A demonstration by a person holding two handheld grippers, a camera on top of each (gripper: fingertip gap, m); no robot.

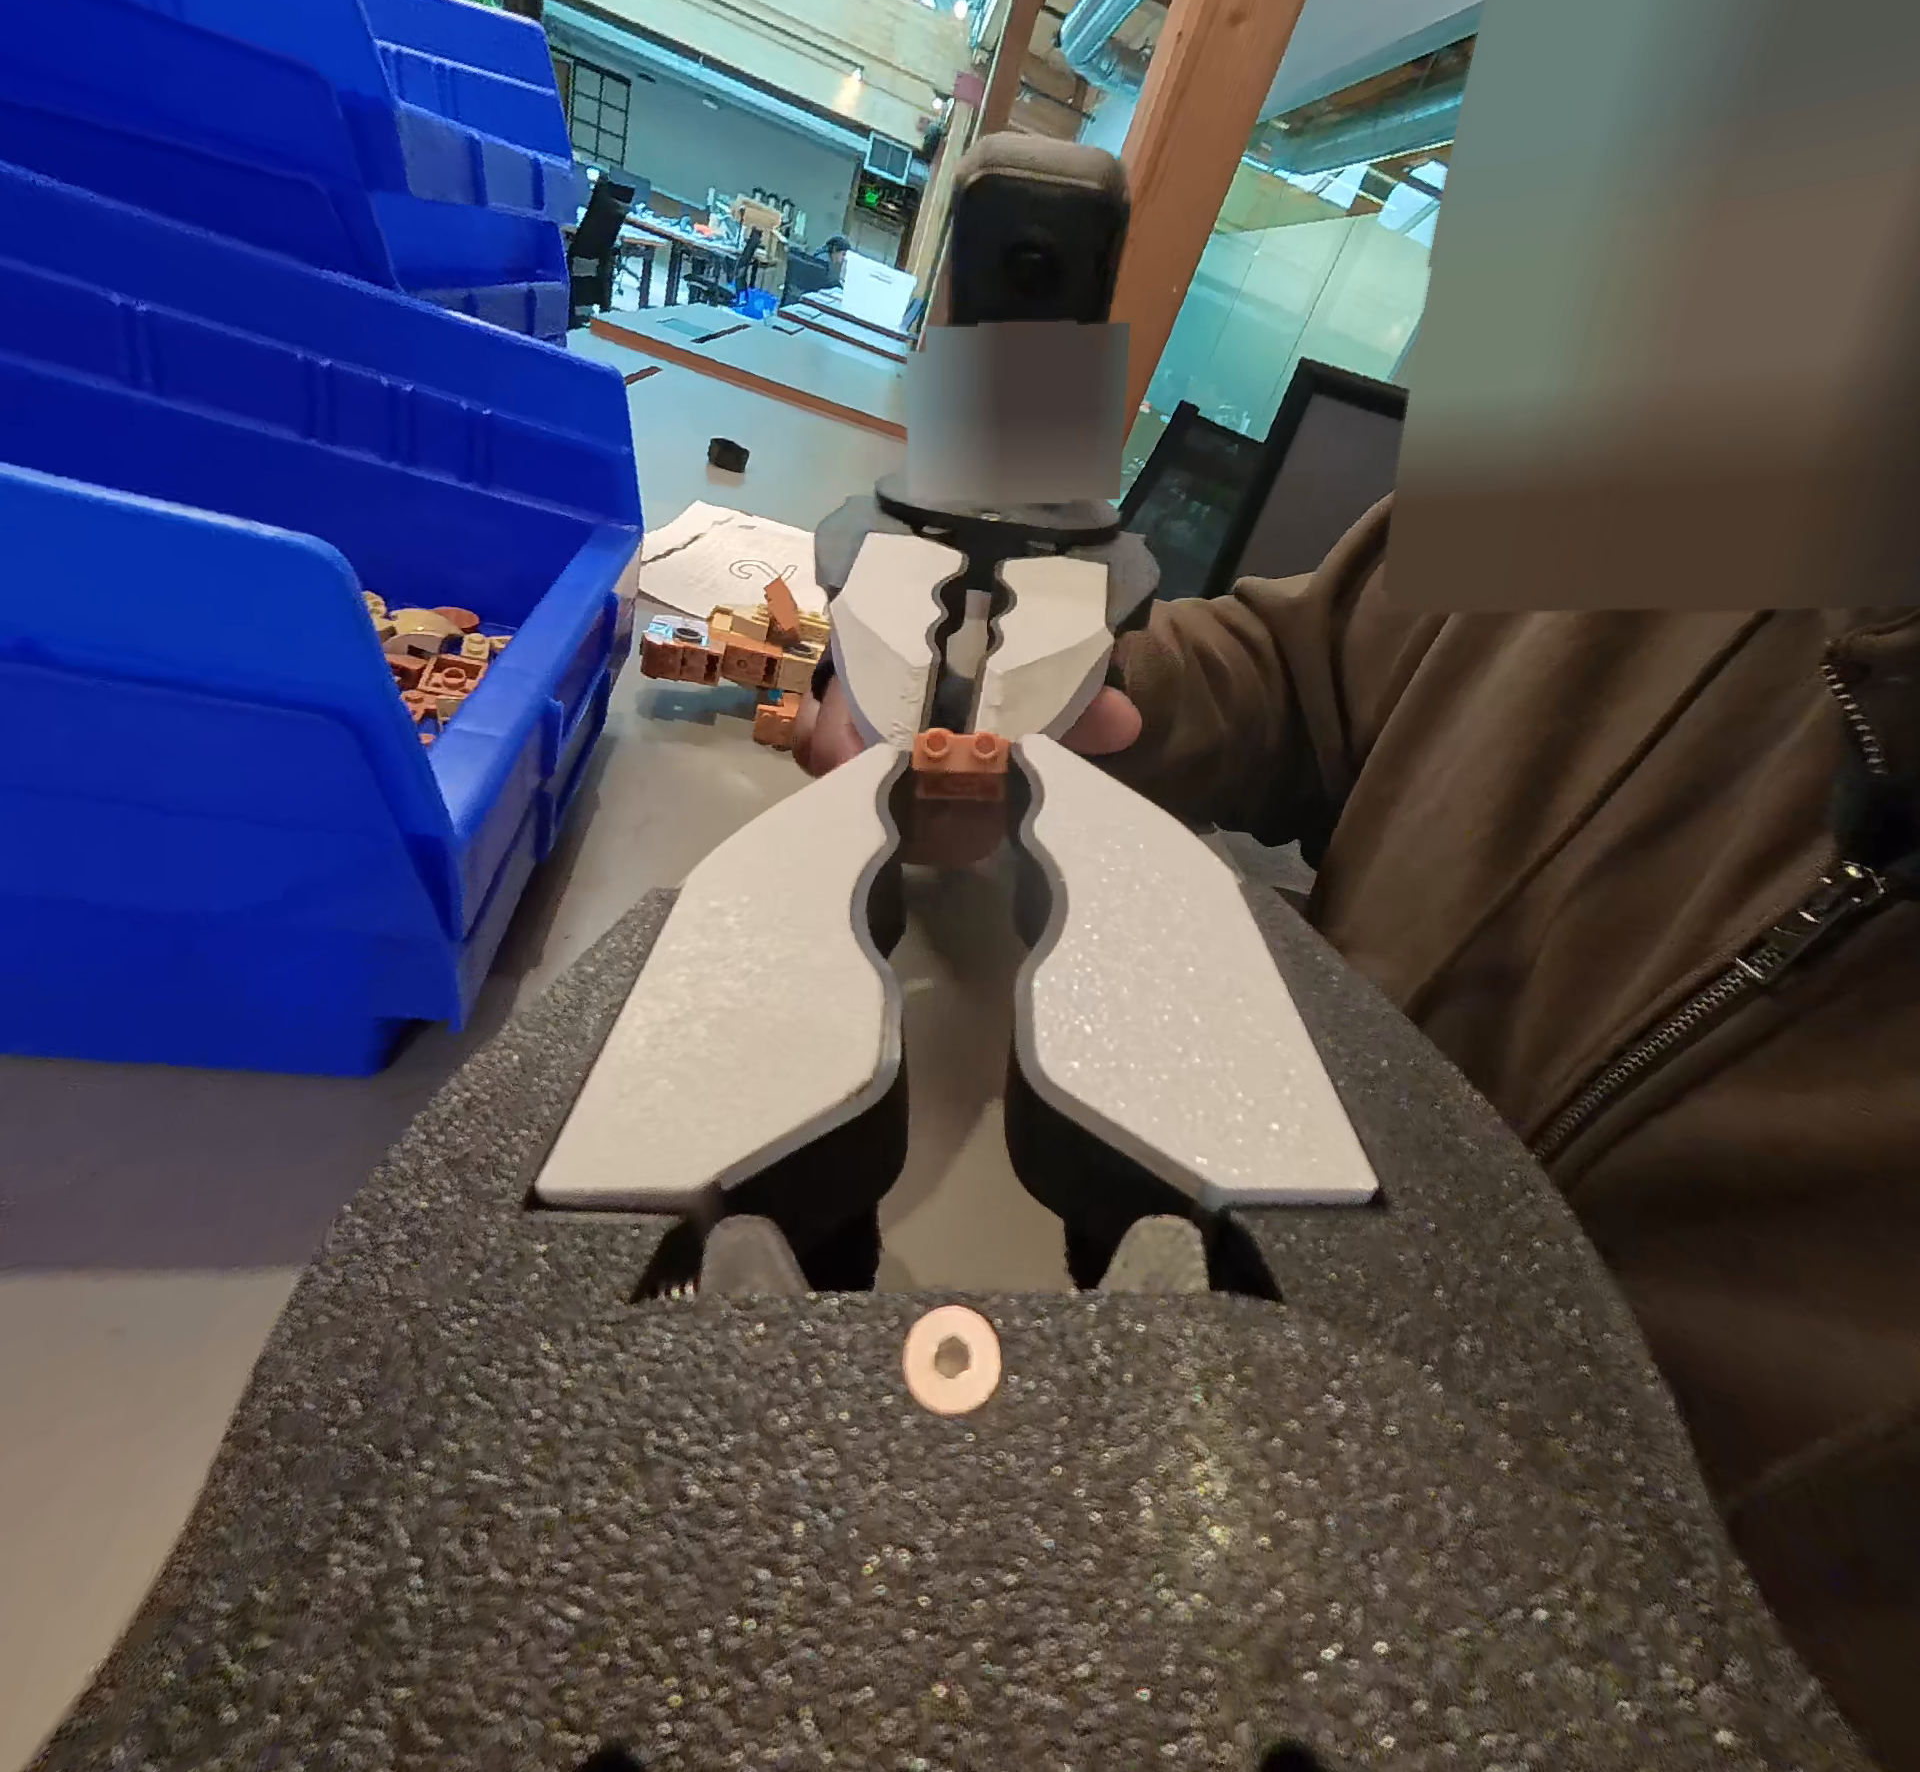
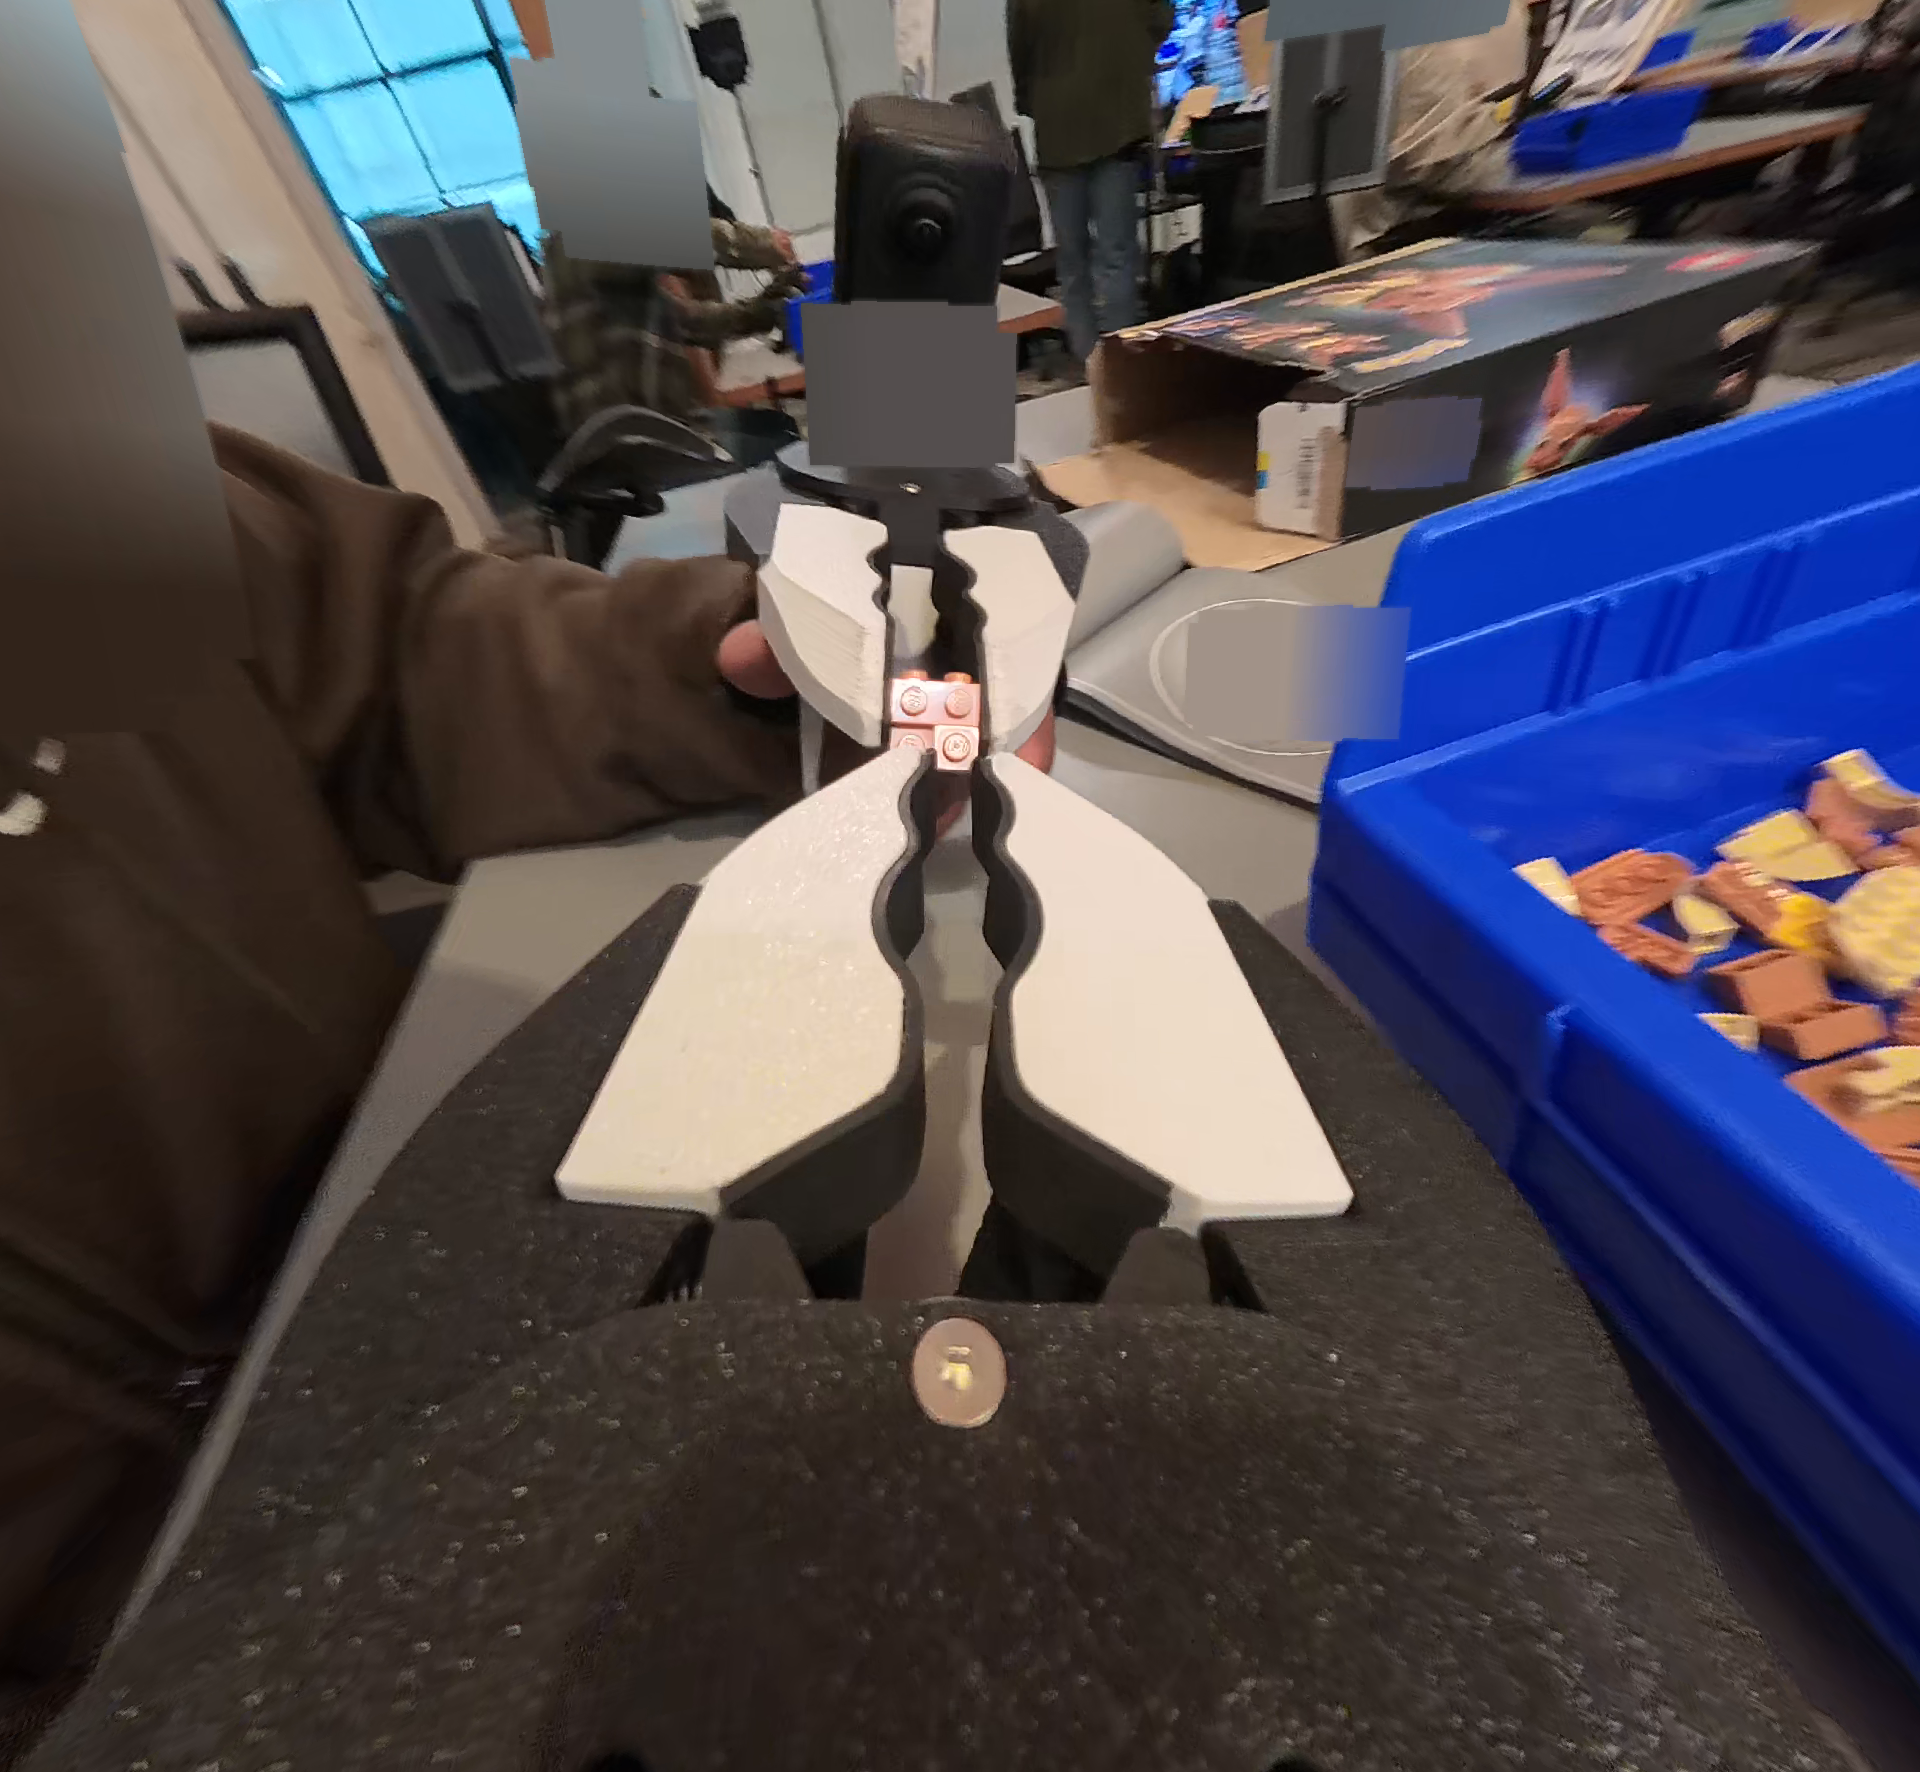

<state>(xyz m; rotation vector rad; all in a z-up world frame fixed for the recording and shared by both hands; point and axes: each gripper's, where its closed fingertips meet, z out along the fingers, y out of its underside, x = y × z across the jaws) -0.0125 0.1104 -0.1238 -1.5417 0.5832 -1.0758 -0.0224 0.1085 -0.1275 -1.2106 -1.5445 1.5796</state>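
Note:
In the left wrist view my left gripper [image 1: 958, 768] is shut on a brown studded brick piece [image 1: 961, 754], held above the table. My right gripper [image 1: 961, 720] faces it tip to tip, in a person's hand. In the right wrist view my right gripper [image 2: 951, 772] is closed on a small brown one-stud brick [image 2: 958, 746]. That small brick sits against the larger brown brick [image 2: 933, 704] held by the left gripper [image 2: 935, 683] opposite. The two grippers meet at the bricks.
Stacked blue bins [image 1: 260, 683] stand on the left, the front one holding brown and tan bricks [image 1: 436, 652]. A partly built brick model [image 1: 738, 652] lies on the table by a paper sheet [image 1: 717, 559]. Another blue bin [image 2: 1662, 787], an open booklet [image 2: 1195, 642] and a cardboard box [image 2: 1455, 372] are on the right.

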